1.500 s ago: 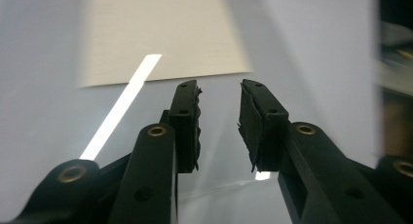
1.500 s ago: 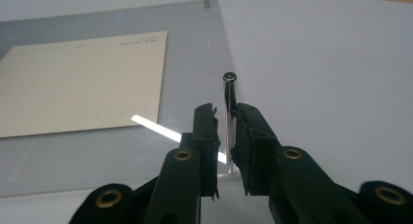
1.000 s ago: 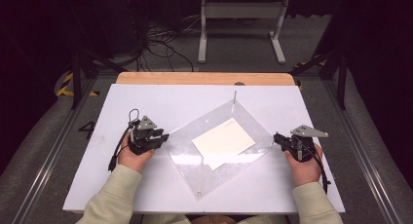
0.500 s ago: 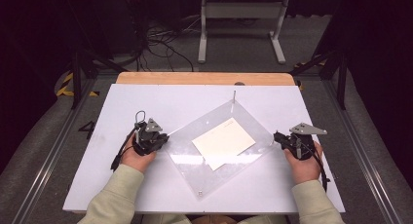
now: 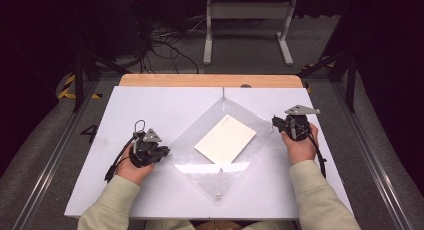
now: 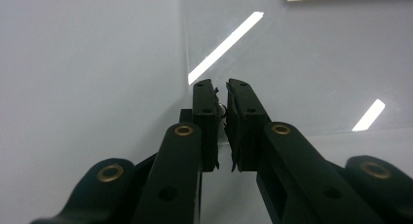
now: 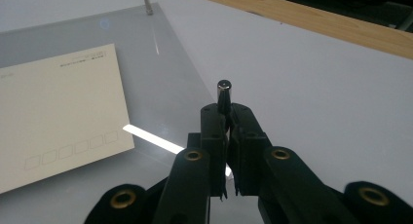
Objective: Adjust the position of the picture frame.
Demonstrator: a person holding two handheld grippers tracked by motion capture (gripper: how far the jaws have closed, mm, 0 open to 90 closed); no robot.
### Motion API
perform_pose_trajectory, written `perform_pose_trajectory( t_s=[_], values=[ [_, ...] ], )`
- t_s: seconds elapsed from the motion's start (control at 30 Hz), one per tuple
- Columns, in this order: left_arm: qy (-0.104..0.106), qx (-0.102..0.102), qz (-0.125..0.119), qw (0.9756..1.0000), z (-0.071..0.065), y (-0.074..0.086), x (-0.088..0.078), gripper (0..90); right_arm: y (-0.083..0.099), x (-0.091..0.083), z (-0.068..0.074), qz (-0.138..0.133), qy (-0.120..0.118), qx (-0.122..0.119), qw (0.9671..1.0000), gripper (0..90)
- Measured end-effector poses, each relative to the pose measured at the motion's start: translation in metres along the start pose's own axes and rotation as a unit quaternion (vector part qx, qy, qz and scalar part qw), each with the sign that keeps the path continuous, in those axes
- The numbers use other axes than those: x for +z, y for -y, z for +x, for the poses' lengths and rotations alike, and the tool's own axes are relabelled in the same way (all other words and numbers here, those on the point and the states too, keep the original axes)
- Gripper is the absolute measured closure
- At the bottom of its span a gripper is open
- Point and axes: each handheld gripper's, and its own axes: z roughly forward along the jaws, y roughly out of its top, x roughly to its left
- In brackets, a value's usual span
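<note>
Two things are different from a moment ago. My left gripper (image 5: 162, 152) has just been closing its jaws at the left corner of the clear plate (image 5: 200, 160). Now they are almost together, with only a thin slit. In the left gripper view a small shiny thing, the left pin (image 6: 222, 107), sits between the pads, but I cannot see it well.

My right gripper (image 5: 277, 124) has moved toward the far side of the counter (image 5: 150, 105). Its jaws are pressed on the right pin (image 7: 224, 92), whose round head stands up over the tips. The right corner of the plate went with it, so the plate has turned a little on the counter, and the card (image 5: 225, 140) has turned with it. The far pin (image 5: 222, 92) and the near pin (image 5: 218, 195) stand free at their corners.

I judge that I now have both side corners in grip, so the plate can be guided with two hands. If the left grip is weak, that corner may slip
</note>
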Motion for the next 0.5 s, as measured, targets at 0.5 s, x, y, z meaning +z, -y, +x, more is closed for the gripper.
perform_pose_trajectory(
  t_s=[0.5],
  values=[
    [0.013,0.013,0.016,0.9997,-0.006,0.006,-0.008,82.8,-0.028,0.049,-0.001,0.007,0.001,-0.009,0.9999,84.5]
  ],
)
